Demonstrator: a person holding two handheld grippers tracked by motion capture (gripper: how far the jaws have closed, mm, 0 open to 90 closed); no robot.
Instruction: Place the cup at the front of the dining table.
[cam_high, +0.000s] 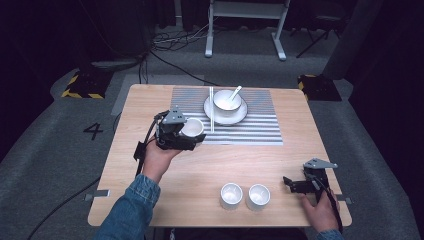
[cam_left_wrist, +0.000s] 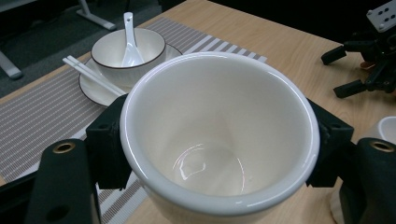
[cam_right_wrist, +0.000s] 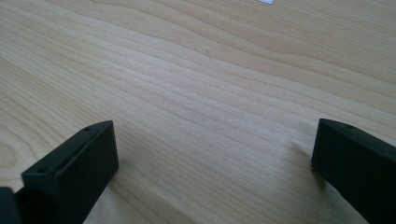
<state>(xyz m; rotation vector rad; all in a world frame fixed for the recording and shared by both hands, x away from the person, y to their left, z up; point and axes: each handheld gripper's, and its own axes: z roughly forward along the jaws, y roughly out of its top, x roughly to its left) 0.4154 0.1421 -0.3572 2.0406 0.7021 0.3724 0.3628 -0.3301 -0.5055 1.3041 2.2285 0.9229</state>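
My left gripper (cam_high: 192, 134) is shut on a white cup (cam_high: 192, 127), held upright and empty over the left edge of the striped placemat (cam_high: 250, 125). In the left gripper view the cup (cam_left_wrist: 219, 135) sits between both black jaws, which press its sides. A white bowl (cam_high: 227, 100) with a spoon (cam_high: 235, 91) rests on a plate (cam_high: 240, 116), with white chopsticks (cam_high: 211, 107) laid beside it. My right gripper (cam_high: 289, 183) lies low on the wood near the table's right front, jaws wide apart with bare wood (cam_right_wrist: 210, 107) between them.
Two more white cups (cam_high: 231, 195) (cam_high: 258, 196) stand side by side near the front edge of the wooden table (cam_high: 150, 195). A white stand's legs (cam_high: 245, 30) and cables lie on the grey floor beyond the table.
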